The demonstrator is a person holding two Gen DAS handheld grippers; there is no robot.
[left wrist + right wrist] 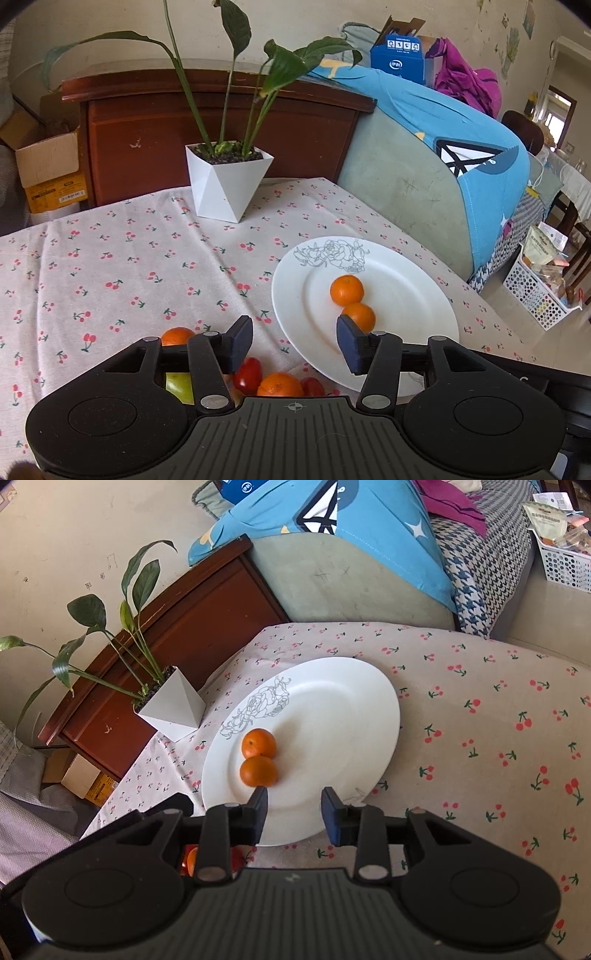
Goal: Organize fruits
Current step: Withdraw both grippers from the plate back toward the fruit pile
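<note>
A white plate (pixel 406 295) with a rose drawing holds two oranges (pixel 346 290) that touch each other. My left gripper (pixel 293 345) hovers over the plate's near left rim. It is open, with nothing between its fingers; the nearer orange (pixel 360 315) sits just beyond its right fingertip. Under it on the cherry-print cloth lie two more oranges (pixel 279 384), two small red fruits (pixel 248 374) and a green fruit (pixel 179 387). In the right wrist view my right gripper (pixel 293 818) stands open and empty over the plate (pixel 332 720), just short of the two oranges (pixel 258 771).
A leafy plant in a white angular pot (pixel 229 184) stands at the back of the table. Behind it is a dark wooden cabinet (pixel 221 122). A sofa with a blue cover (pixel 461 155) borders the right edge. A cardboard box (pixel 48 166) sits on the floor at left.
</note>
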